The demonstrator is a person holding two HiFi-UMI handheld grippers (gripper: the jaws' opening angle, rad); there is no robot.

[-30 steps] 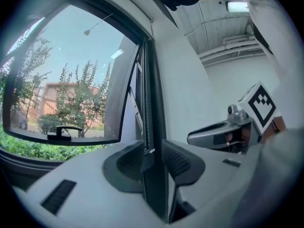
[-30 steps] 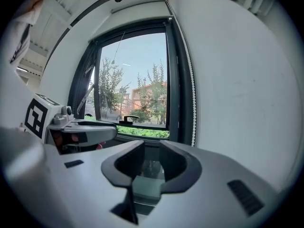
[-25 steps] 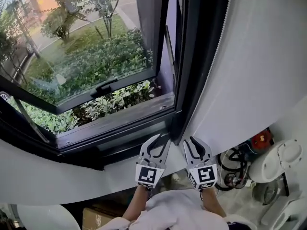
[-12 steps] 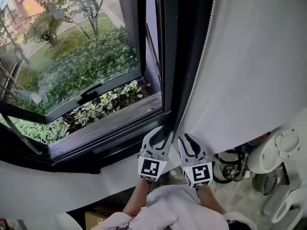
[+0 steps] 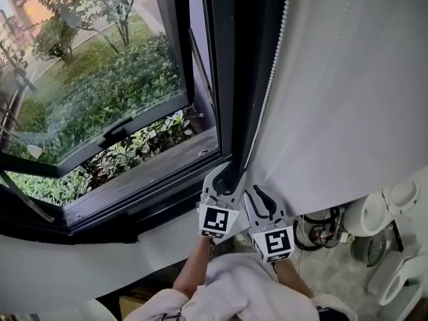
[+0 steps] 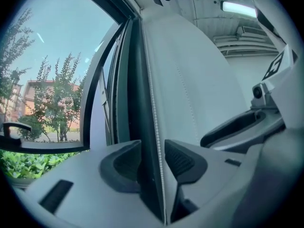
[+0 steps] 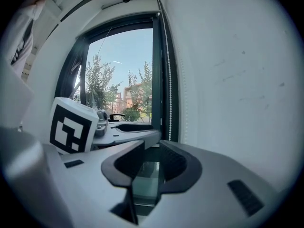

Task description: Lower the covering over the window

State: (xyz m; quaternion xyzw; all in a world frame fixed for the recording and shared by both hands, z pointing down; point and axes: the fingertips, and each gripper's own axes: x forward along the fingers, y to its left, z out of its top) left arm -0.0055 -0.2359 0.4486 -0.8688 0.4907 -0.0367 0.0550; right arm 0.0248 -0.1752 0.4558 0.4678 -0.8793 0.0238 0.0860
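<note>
Left gripper view: left gripper (image 6: 152, 152) fingers apart, just been opening; bead chain (image 6: 155, 127) runs between them, unclamped. Right gripper (image 7: 151, 151) fingers apart, empty. Blind (image 5: 334, 99) hangs beside the uncovered window (image 5: 100, 99). Judged: lowering not yet begun.

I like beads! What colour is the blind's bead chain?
White bead chain, clearest in left gripper view.

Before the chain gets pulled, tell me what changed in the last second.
The left gripper slid across to the bead chain at the blind's edge. Its jaws have just been opening, and the chain now runs between them without being pinched. The right gripper kept close beside it, open and empty. The blind hangs as before and the window is still open.
</note>
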